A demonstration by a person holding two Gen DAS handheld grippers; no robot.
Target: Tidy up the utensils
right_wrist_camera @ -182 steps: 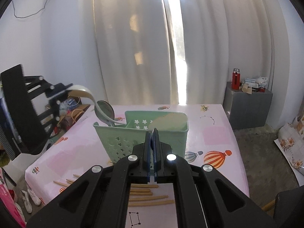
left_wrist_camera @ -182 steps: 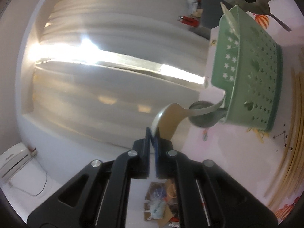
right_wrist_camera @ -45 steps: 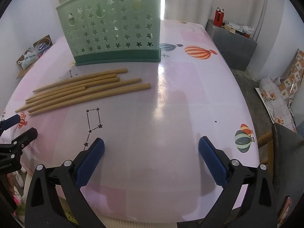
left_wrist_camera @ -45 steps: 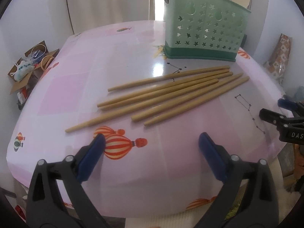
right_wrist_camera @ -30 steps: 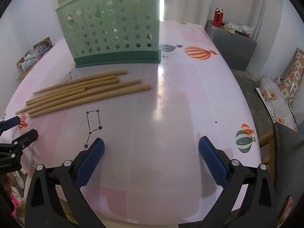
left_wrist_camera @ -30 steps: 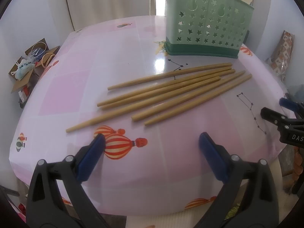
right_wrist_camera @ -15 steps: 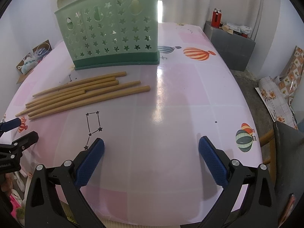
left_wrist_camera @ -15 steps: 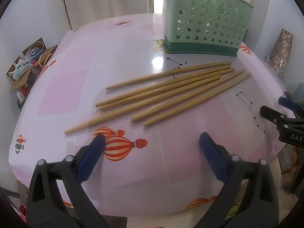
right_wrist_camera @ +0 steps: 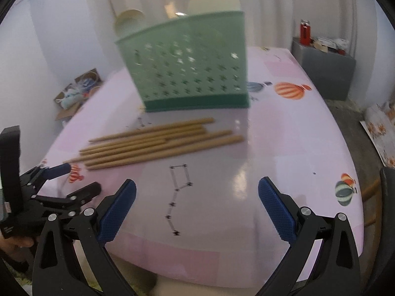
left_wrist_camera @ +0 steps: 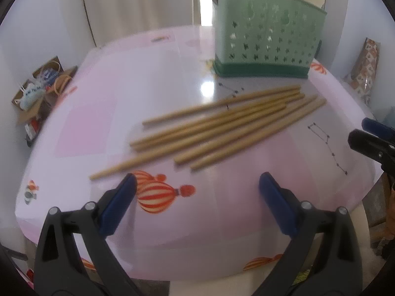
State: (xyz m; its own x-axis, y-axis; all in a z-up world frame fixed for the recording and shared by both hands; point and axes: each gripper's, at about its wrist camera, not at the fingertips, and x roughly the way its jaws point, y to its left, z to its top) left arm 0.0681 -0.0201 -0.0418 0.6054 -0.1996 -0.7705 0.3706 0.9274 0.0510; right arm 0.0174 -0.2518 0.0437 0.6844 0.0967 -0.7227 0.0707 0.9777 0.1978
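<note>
I see six long tan wooden chopsticks (left_wrist_camera: 229,128) lying loose on the pink table (left_wrist_camera: 103,93), fanned slightly and running from about 8 o'clock up toward 2 o'clock in my left view, thick ends toward the holder; both views are a little blurred. Just beyond them, at 12 to 1 o'clock, stands the mint-green holder (left_wrist_camera: 266,42) with star-shaped holes and a darker green base, pale spoon ends (right_wrist_camera: 213,0) poking above its rim. My left gripper (left_wrist_camera: 197,199) has its blue-padded fingers spread wide and holds nothing; my right gripper (right_wrist_camera: 197,199) is likewise spread and bare. The tablecloth shows striped balloons (left_wrist_camera: 158,193) and dotted constellations (right_wrist_camera: 179,182); I can read no writing
</note>
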